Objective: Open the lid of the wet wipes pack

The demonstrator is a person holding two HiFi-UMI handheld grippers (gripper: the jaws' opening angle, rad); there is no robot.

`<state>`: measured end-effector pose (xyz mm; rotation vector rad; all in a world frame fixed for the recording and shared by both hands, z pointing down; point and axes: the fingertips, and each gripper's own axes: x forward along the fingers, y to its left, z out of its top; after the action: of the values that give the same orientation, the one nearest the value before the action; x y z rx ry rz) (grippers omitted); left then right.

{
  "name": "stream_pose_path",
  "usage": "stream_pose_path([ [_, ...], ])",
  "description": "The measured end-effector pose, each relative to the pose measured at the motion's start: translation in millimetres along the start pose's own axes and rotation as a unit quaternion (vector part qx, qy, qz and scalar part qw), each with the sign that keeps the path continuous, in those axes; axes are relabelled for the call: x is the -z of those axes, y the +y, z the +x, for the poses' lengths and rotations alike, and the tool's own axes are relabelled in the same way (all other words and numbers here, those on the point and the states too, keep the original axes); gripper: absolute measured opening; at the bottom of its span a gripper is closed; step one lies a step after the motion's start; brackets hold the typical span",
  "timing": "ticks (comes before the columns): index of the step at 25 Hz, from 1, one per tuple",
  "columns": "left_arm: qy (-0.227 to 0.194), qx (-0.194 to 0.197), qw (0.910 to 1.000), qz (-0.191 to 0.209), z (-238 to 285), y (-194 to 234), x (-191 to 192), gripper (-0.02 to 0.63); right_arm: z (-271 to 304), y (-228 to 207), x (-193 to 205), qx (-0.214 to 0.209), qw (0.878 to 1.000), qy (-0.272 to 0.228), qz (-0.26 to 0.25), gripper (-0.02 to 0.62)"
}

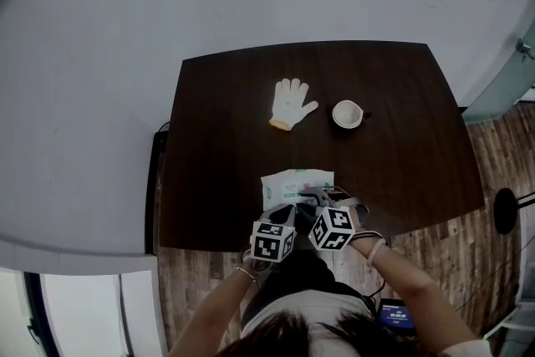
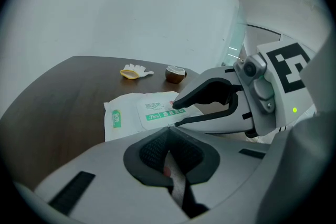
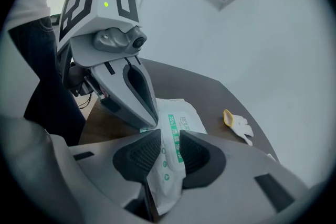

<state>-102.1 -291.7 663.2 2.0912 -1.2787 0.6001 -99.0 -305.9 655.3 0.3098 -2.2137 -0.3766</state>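
The wet wipes pack (image 1: 297, 182) lies on the dark counter (image 1: 217, 146), low centre of the head view, close to the counter's lower edge. Its lid (image 2: 157, 108), the white panel with a green band, lies flat on the top face, centre of the left gripper view.

On the right gripper (image 3: 168, 150), bottom centre of its own view, the fingers (image 3: 142, 152) stand a narrow gap apart. The pack's near end runs up between them and the pads lie against it on both sides, so it grips the pack.

On the left gripper (image 2: 168, 136) the fingers (image 2: 149, 150) are closed together, tips at the pack's near edge. A thin white strip shows in the slit between them; I cannot tell whether it belongs to the pack. In the right gripper view the left gripper's tip touches the pack's edge, just left of the right fingers.

A white glove (image 1: 292, 103) and a small cup (image 1: 347, 114) lie further up the counter, well apart from the pack, glove left of cup.
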Motion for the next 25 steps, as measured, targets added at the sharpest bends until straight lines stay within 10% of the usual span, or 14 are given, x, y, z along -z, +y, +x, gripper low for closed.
stream_pose_path([
  [25, 0.008, 0.011, 0.9999, -0.007, 4.5, 3.7, 3.2, 0.014, 7.3, 3.1, -2.2, -0.019, 1.0, -0.001, 0.005, 0.069],
])
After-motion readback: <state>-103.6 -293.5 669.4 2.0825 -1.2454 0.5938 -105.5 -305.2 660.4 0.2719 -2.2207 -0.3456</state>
